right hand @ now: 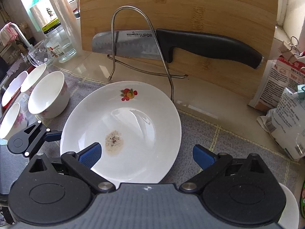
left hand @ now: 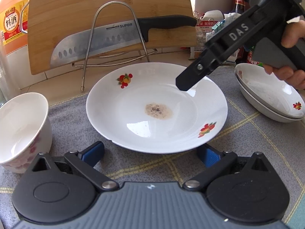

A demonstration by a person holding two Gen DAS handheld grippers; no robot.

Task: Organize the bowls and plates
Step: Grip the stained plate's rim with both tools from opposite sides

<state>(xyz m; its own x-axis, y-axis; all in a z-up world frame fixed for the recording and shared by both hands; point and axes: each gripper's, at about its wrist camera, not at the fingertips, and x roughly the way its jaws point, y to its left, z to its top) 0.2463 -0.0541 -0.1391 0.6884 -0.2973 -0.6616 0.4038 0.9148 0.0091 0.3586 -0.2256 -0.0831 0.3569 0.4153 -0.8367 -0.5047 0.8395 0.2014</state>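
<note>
The left gripper point(left hand: 150, 151) has its fingers spread at the near rim of the plate point(left hand: 133, 129) on the desk's grey cloth point(left hand: 72, 114). The right gripper point(right hand: 145, 153) hovers open over it. A bowl point(left hand: 21, 126) stands left, stacked plates point(left hand: 266, 103) right, the knife rack point(left hand: 114, 38) beyond.

A white plate point(left hand: 156, 114) with small fruit prints on its rim lies flat on the grey cloth, and a brownish speckled stain sits near its middle. To its right, well apart, two more plates point(left hand: 270, 99) of the same kind are stacked one inside the other. To its left stand white bowls point(right hand: 48, 95) with pink flower prints, upright and close together.
</note>
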